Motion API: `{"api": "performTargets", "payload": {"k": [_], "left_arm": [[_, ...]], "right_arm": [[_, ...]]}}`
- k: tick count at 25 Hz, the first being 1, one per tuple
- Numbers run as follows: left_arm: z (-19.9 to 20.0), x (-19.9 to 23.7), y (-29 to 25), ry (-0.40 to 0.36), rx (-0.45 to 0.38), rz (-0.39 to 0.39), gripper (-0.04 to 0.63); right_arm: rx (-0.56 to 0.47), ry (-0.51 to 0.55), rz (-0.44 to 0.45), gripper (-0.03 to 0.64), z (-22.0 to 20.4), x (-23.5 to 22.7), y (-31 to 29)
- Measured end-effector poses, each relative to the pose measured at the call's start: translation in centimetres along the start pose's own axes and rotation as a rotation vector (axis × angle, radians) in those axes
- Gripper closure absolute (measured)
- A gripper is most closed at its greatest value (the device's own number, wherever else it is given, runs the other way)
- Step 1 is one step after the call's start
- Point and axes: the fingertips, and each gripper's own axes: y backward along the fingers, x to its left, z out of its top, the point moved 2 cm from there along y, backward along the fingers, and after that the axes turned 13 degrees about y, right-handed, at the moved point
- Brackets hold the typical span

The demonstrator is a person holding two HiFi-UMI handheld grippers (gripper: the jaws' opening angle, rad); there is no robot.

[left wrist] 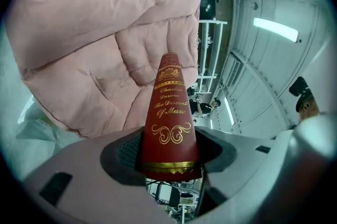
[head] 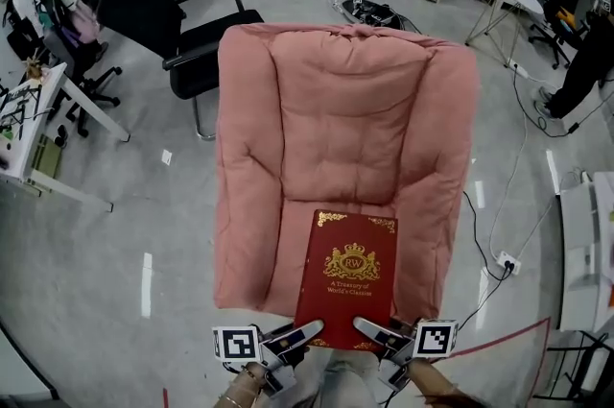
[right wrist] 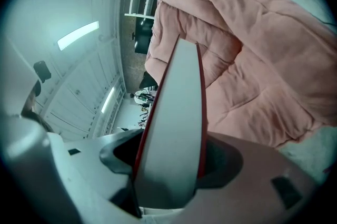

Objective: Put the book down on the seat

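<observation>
Left gripper [head: 299, 333] and right gripper [head: 376, 331] each clamp a near corner of the red, gold-embossed hardcover book [head: 347, 274]. It reaches ahead of them over the pink padded armchair seat [head: 261, 248] (seemingly not yet resting). Next, lower it flat and release.

Book [head: 347, 279] deep red – gold crest, gold corner scrolls, gold lettering; page edge [right wrist: 174, 128] white. Armchair [head: 336, 108] dusty pink, quilted stitching. Marker cubes [head: 236, 343] at 6 o'clock – black squares on white. Floor [head: 125, 233] grey. Office chair [head: 192, 32] at 10 o'clock, black.
</observation>
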Motion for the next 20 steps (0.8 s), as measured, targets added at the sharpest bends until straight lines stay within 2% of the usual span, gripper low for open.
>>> {"api": "performTargets", "payload": {"k": [2, 6, 11, 15, 20], "left_arm": [[0.7, 0.1, -0.3, -0.006, 0.005, 0.009, 0.350], [1.4, 0.2, -0.9, 0.035, 0.002, -0.016, 0.350], [2.4, 1.2, -1.0, 0.011, -0.007, 0.000, 0.350], [3.1, 2.2, -1.3, 0.020, -0.033, 0.006, 0.350], [4.1, 3.7, -1.7, -0.014, -0.056, 0.016, 0.350]], "right_arm": [[-0.010, -0.016, -0.004, 0.318, 0.3, -0.4, -0.4], [-0.014, -0.020, -0.012, 0.318, 0.6, -1.2, -1.0], [0.012, -0.008, -0.021, 0.318, 0.7, -2.3, -1.7], [0.019, -0.033, -0.022, 0.318, 0.6, -3.5, -2.2], [0.039, -0.052, -0.023, 0.318, 0.4, -5.1, -2.7]]}}
